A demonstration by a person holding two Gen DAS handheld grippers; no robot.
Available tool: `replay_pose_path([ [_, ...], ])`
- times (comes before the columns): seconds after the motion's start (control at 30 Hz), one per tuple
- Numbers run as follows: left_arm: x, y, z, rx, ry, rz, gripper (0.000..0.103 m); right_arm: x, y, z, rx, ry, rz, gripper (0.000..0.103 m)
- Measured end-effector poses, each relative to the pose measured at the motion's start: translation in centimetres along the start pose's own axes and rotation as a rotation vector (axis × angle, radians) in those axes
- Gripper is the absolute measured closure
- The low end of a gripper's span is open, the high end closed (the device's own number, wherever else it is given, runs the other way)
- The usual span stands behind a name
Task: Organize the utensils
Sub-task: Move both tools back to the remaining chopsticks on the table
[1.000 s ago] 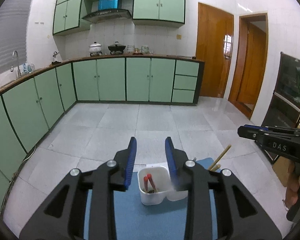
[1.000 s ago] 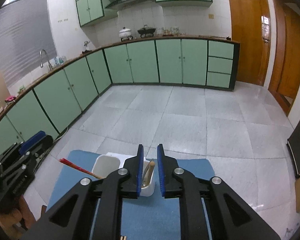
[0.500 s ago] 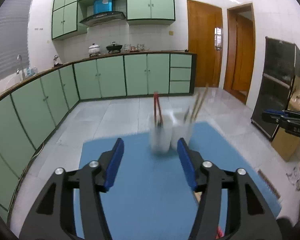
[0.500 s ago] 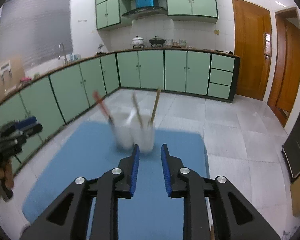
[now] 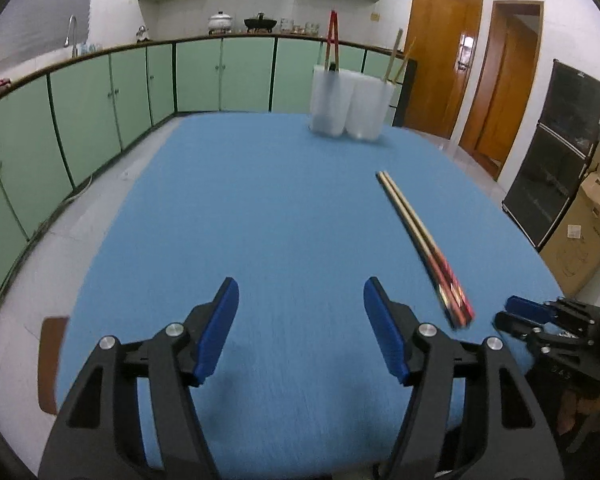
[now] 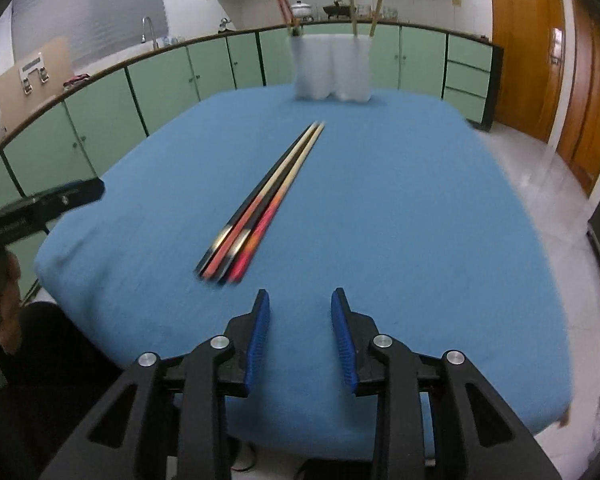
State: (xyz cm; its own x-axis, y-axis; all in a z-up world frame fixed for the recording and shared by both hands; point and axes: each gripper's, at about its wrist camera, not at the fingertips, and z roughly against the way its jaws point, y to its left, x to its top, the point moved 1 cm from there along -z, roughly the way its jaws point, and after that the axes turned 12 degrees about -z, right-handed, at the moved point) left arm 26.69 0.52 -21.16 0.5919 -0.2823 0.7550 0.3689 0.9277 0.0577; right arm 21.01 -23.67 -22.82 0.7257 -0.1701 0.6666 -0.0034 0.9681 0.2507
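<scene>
Now both grippers hover low over the near edge of the blue desk, holding nothing. The left gripper has its jaws wide apart; the right gripper has its jaws apart too, but less. A bundle of chopsticks lies flat on the desk between them. At the far edge stands a white holder with red and wooden chopsticks upright inside.

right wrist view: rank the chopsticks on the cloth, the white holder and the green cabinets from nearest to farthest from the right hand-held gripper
1. Loose chopsticks, flat on the blue cloth, just ahead-left of the right hand-held gripper.
2. White holder, upright at the cloth's far edge.
3. Green cabinets, along the wall beyond the table.
</scene>
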Motion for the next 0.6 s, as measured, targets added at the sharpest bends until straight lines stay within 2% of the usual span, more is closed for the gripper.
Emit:
replay_pose_path([
  [0.07, -0.8, -0.3, -0.3, 0.002, 0.014, -0.013, 0.04, -0.1, 0.7, -0.1, -0.003, -0.025, 0.007, 0.063],
  [0.2, -1.6, 0.5, -0.7, 0.016, 0.03, 0.029, 0.04, -0.3, 2.0, -0.4, -0.007, -0.052, 0.075, 0.061],
  [0.37, -1.4, 1.6, -0.1, 0.035, 0.015, 0.077, 0.04, -0.5, 2.6, -1.1, -0.031, -0.104, 0.125, 0.061],
  [0.57, -1.5, 1.3, -0.3, 0.026, 0.026, 0.07, 0.039, 0.0, 2.5, -1.6, -0.039, -0.123, 0.128, 0.062],
  [0.6, -1.5, 1.1, -0.3, 0.02, 0.027, 0.069, 0.039, 0.0, 2.3, -1.5, -0.048, -0.126, 0.125, 0.067],
])
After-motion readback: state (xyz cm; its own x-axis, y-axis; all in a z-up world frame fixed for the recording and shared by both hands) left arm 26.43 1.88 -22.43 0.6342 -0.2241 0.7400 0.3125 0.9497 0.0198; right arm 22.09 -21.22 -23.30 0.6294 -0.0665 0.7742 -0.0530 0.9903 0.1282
